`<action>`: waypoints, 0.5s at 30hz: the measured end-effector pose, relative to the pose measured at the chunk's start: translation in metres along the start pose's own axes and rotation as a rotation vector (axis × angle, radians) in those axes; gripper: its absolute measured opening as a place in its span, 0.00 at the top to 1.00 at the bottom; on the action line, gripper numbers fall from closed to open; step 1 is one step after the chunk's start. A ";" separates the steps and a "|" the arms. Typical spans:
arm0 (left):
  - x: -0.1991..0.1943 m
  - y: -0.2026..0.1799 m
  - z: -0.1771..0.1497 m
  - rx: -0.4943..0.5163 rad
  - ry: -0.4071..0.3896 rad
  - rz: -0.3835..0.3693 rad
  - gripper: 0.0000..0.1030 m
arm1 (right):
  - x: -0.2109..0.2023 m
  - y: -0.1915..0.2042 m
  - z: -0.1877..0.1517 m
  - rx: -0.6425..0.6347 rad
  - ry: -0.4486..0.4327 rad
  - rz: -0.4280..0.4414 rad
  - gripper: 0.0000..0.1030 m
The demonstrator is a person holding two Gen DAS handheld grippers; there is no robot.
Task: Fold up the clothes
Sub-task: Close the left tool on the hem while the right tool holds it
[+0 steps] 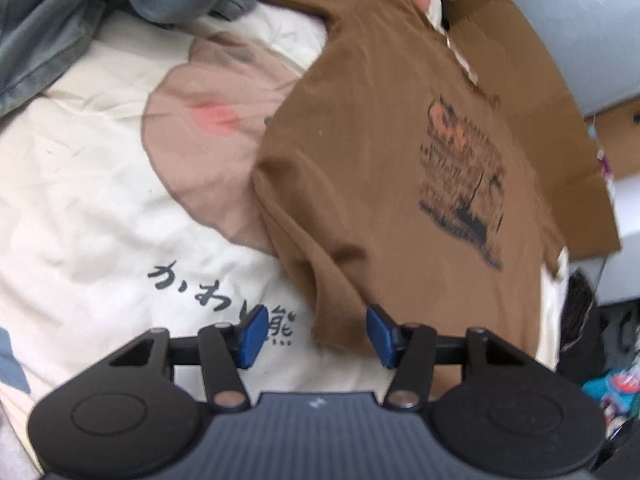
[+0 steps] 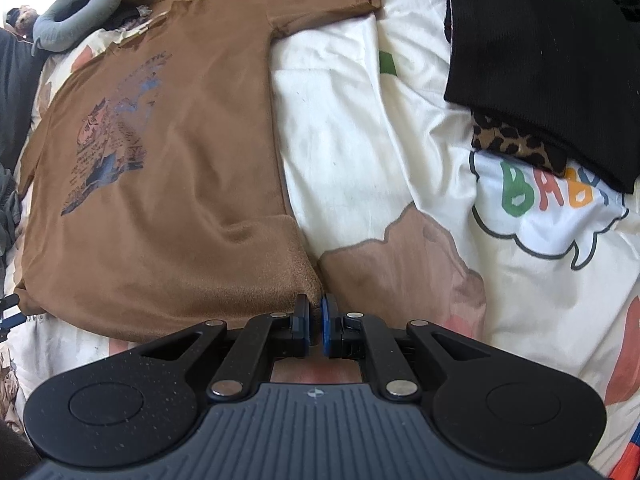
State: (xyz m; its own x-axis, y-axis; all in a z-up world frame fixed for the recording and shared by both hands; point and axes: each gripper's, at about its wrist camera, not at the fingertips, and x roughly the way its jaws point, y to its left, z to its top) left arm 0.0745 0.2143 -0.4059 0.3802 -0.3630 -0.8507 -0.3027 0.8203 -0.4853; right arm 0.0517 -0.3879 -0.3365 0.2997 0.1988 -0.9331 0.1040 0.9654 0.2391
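One brown printed T-shirt [image 2: 160, 152] lies spread on one cream cartoon-print bedsheet [image 2: 360, 128]. There are two grippers: the left gripper [image 1: 316, 330] and the right gripper [image 2: 316, 322]. One black ribbed garment [image 2: 552, 60] covers one leopard-print item [image 2: 516, 140]. One grey-blue garment [image 1: 60, 32], one cardboard sheet [image 1: 532, 80] and one grey neck pillow [image 2: 76, 16] complete the count.

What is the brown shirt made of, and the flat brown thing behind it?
The brown shirt looks like soft, matte, slightly fuzzy knit cloth: it wrinkles and drapes. The flat brown sheet behind it looks like cardboard: stiff, dull, with straight cut edges.
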 end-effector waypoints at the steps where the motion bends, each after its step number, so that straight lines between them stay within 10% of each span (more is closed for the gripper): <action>1: 0.002 -0.002 0.000 0.021 0.000 0.012 0.45 | 0.001 0.000 -0.001 0.001 0.005 -0.003 0.96; 3: 0.005 -0.005 -0.001 0.055 -0.007 0.017 0.49 | 0.001 0.001 -0.003 0.003 0.008 -0.004 0.96; 7: 0.003 -0.015 0.000 0.135 -0.014 0.000 0.90 | -0.004 0.001 -0.002 0.008 -0.012 0.003 0.96; 15: -0.035 -0.043 0.009 0.317 -0.046 -0.006 0.98 | -0.018 0.002 -0.004 -0.014 -0.051 0.037 0.97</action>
State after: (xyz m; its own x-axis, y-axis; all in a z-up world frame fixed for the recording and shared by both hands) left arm 0.0820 0.1956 -0.3532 0.4223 -0.3538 -0.8346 -0.0156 0.9177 -0.3970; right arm 0.0430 -0.3893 -0.3202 0.3509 0.2258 -0.9088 0.0785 0.9600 0.2688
